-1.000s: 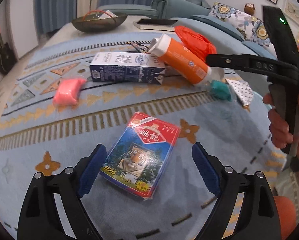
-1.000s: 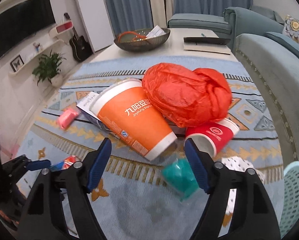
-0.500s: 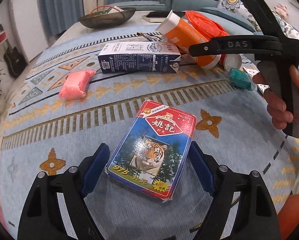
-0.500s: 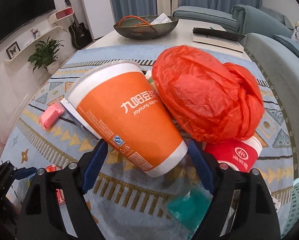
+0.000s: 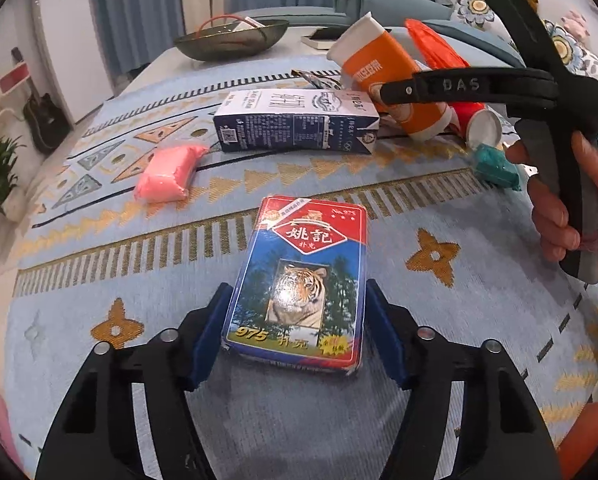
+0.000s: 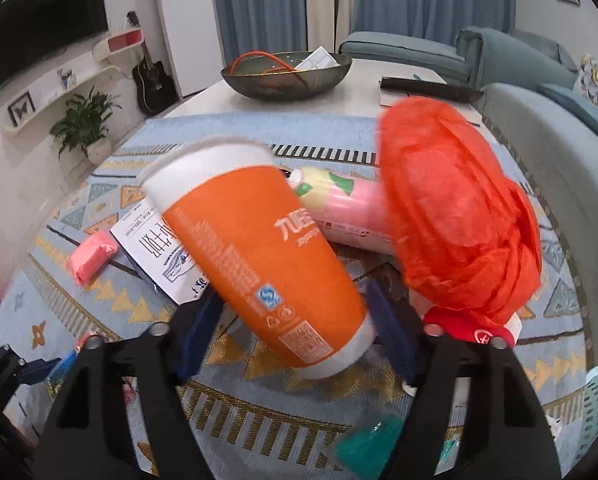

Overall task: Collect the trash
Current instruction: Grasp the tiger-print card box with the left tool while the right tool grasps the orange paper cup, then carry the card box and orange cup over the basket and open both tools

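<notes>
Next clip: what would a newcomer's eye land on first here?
The tiger-print card box on the blue rug, with the left gripper closing around its near end. Then the big orange cup, tilted between the closing fingers of the right gripper, beside a crumpled red bag.

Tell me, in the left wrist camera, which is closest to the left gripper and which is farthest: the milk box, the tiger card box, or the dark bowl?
From the left gripper:
1. Tiger card box, between its closing jaws.
2. Milk box, mid-rug, beyond.
3. Dark bowl, on the far table.
</notes>
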`<state>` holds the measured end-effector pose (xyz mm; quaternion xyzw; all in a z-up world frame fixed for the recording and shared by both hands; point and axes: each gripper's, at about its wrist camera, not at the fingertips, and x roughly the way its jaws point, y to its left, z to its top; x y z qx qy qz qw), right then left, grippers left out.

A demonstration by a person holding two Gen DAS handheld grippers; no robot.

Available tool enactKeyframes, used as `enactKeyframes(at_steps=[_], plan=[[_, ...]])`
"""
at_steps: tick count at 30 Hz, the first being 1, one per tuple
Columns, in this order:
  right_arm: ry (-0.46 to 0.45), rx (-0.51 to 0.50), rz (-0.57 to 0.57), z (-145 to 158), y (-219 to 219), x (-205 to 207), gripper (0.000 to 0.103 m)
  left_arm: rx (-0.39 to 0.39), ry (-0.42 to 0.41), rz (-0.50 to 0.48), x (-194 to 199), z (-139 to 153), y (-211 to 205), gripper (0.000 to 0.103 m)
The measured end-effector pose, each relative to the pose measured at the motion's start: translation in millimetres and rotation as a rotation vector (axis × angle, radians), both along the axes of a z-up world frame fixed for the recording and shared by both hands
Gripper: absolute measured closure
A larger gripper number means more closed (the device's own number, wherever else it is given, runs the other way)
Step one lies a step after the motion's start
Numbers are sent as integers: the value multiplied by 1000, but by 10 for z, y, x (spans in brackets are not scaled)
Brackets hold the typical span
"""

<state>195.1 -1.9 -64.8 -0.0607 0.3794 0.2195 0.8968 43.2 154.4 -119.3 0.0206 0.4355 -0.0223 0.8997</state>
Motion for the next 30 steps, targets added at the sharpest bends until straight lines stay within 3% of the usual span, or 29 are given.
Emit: enactKeyframes(at_steps=[5,15,25,30], plan=[[-38,-13,5,40,56,-94,54,-30,-35,23,-33,75,37,43],[-153,57,-10,523,-190,-675,55,-157,-165,18,-121,531,-6,43],[-334,82,-147,1154,-906,-1379,55,-179,-298,-102,-41,1129,-566,43],[-363,94,-313,1216,-1554,-1692,55,-190,-348,-202,24,1400,-1050,43]])
